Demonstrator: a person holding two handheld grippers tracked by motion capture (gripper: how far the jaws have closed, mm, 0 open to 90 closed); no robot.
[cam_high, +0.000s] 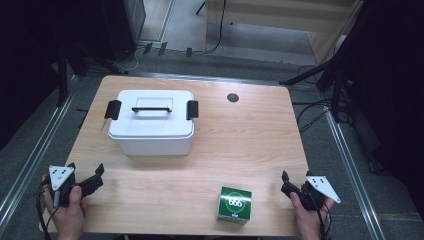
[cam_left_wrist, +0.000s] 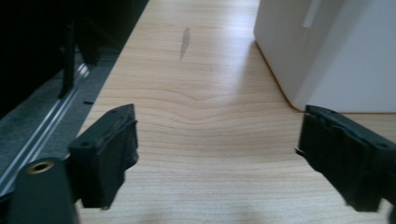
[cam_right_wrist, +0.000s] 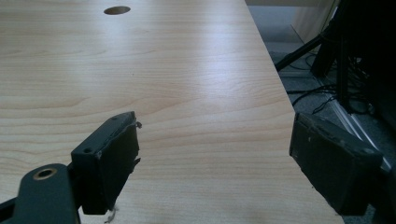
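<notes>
High view: left gripper (cam_high: 86, 176) being held released, lower left | right gripper (cam_high: 289, 186) being held released, lower right | green box (cam_high: 234, 204) sitting bottom centre-right, white bin (cam_high: 151, 121) upper left | risk: box being knocked off near edge by careless approach.

The left gripper (cam_left_wrist: 215, 154) is held open over the table (cam_left_wrist: 201, 93); a white box (cam_left_wrist: 322, 51), probably plastic, is seen at two o'clock.
</notes>
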